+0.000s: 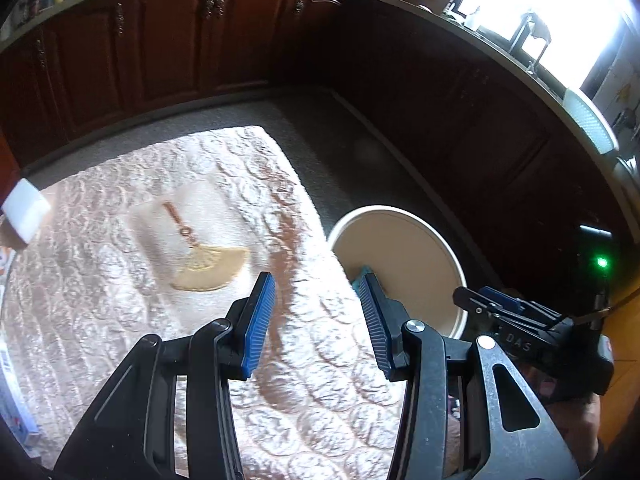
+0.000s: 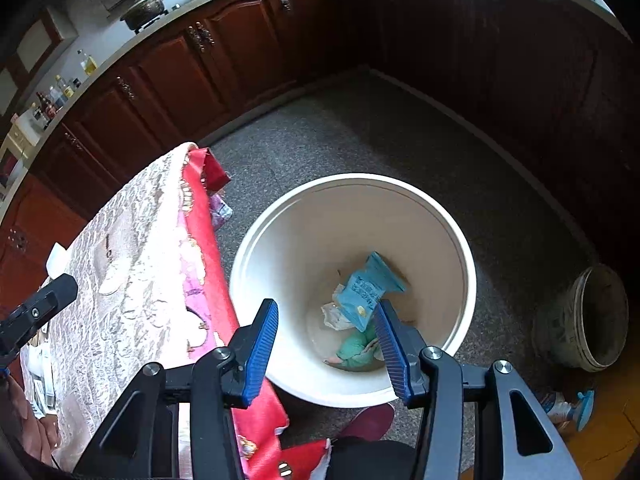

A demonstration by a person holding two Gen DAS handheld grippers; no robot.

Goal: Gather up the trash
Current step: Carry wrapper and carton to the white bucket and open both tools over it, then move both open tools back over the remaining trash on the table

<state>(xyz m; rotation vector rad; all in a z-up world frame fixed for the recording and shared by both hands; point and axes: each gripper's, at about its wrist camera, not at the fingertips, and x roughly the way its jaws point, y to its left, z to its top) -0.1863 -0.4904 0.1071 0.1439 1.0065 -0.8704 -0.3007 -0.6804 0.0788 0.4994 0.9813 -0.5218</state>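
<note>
Both tools parted, nothing between: left tool [image 1: 316, 312] above lace-covered tabletop [image 1: 120, 280], right tool [image 2: 326, 336] over white bin [image 2: 460, 240] on floor. Blue wrapper [image 2: 366, 290] inside bin atop crumpled trash.

Dark wooden cabinets [image 2: 172, 76] line a speckled grey floor [image 2: 360, 136]; a window [image 1: 540, 12] glares bright.

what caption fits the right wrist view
Open right gripper above a white bin holding a blue packet.
</note>
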